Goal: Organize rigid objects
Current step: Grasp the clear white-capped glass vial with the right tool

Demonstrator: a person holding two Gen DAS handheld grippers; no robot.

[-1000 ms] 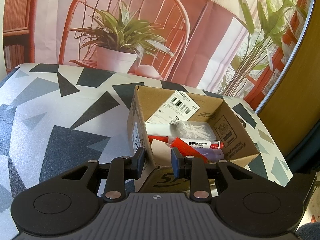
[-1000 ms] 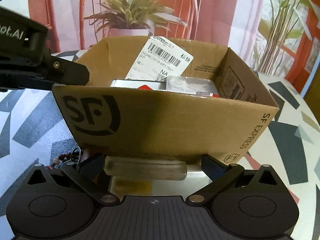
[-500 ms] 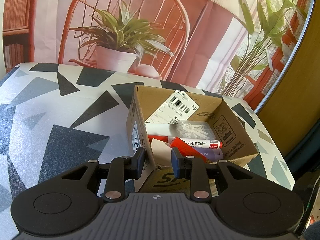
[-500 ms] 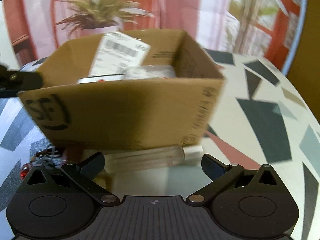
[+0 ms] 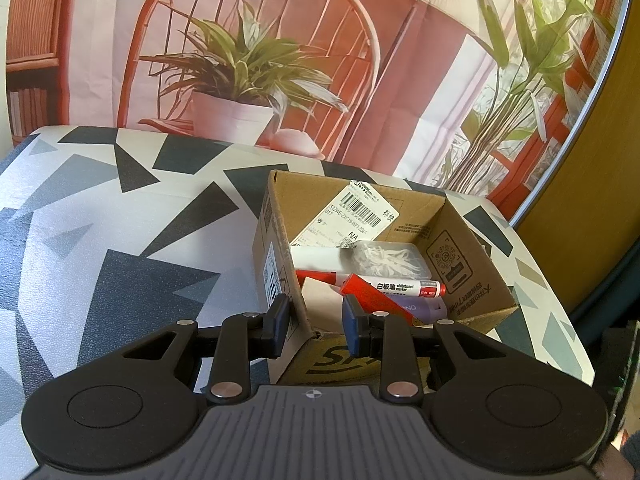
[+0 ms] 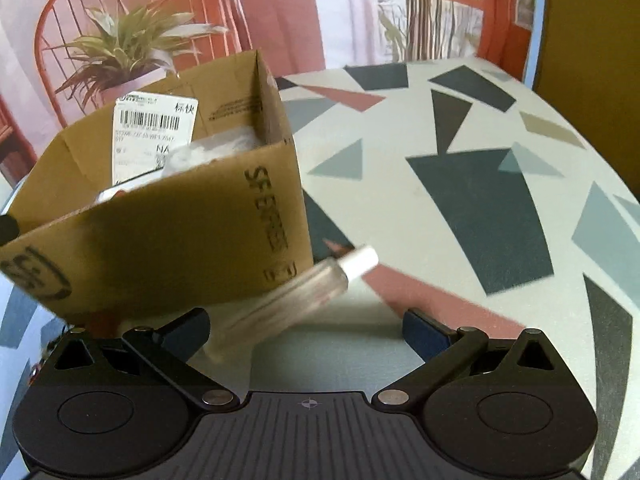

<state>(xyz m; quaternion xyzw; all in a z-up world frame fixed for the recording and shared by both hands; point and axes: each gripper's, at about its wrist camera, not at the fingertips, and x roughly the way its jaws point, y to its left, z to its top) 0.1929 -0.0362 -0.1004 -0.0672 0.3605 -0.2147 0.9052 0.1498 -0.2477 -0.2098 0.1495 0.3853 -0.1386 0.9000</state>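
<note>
Left gripper (image 5: 313,326) angled down, clamped on box (image 5: 472,276) corner; right gripper (image 6: 306,330) wide open, empty; box marked "SF EXPRESS"; marker (image 5: 396,287) reads "whiteboard marker"

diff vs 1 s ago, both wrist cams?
Right gripper swung rightward and rolled: the brown cardboard box slid to frame left, and the clear glass tube with a white cap now lies diagonally between its open jaws, ungripped. Unchanged: left gripper clamped on the box's near corner; red-and-white whiteboard marker inside.
</note>
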